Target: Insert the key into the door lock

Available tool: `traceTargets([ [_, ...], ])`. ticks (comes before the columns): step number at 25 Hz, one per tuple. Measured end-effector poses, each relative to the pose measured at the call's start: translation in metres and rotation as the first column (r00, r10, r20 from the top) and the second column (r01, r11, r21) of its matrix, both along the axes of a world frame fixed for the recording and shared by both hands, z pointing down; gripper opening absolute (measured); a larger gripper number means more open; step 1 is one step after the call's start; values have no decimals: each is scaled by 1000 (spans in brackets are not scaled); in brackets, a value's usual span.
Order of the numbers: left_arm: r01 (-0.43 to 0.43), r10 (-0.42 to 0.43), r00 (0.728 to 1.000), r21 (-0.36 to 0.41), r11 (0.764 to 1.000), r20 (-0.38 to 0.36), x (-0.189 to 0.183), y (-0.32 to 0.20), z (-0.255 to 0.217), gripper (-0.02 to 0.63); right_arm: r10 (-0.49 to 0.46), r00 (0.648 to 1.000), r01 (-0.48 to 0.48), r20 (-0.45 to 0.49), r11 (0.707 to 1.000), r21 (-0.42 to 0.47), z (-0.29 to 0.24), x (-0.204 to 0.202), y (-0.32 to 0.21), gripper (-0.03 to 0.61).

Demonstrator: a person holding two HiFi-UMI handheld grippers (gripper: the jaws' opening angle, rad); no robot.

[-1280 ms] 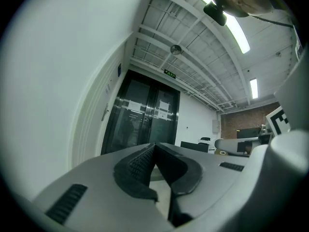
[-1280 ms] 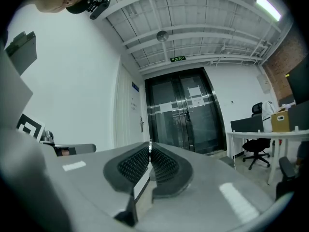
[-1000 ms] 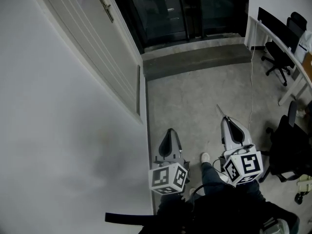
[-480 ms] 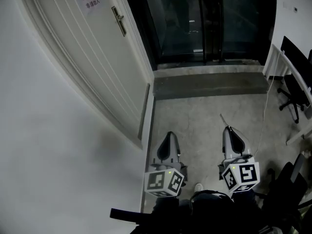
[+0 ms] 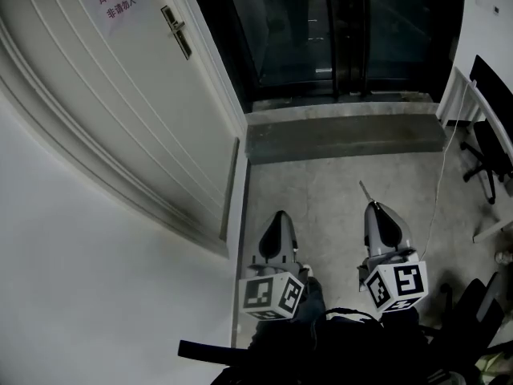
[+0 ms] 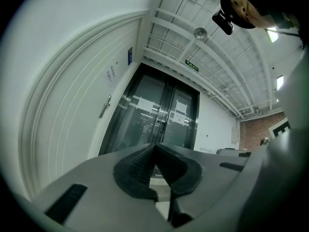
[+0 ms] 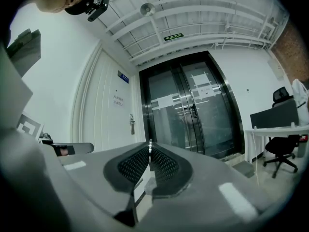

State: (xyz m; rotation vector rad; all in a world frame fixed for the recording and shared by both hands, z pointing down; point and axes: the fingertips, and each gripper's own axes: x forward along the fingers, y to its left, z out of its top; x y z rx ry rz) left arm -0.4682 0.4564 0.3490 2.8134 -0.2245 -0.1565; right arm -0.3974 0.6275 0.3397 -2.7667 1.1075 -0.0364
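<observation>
Approach: carrying key (image 5: 365, 192) pinched in right tool (image 5: 373, 209), left tool (image 5: 279, 216) closed empty, aiming blade level at far-left door lock (image 5: 175, 30).

We face dark glass double doors (image 5: 321, 30). Before them a grey step (image 5: 345, 135) meets the concrete floor (image 5: 337, 191); right of them stand a white desk (image 5: 460, 95) and black office chair (image 5: 486, 149); left, a white wall (image 5: 72, 295); above, a green exit sign (image 7: 174, 36).

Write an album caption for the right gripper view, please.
Right gripper pinching a key, facing the white door and its handle.
</observation>
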Motion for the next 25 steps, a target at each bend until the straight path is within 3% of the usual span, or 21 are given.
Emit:
traceTargets([
  [8, 82, -82, 996, 12, 997, -46, 113, -103, -16, 2, 9, 1000, -9, -16, 999, 51, -17, 121, -76, 12],
  [14, 34, -33, 999, 21, 999, -30, 197, -158, -18, 2, 25, 1000, -25, 6, 998, 55, -22, 205, -140, 12],
  [22, 19, -18, 1000, -19, 1000, 9, 255, -194, 15, 2, 1, 1000, -1, 20, 1000, 14, 3, 263, -188, 14],
  [25, 50, -50, 998, -30, 998, 24, 281, -212, 24, 2, -36, 999, 36, 14, 999, -2, 11, 295, -210, 12],
])
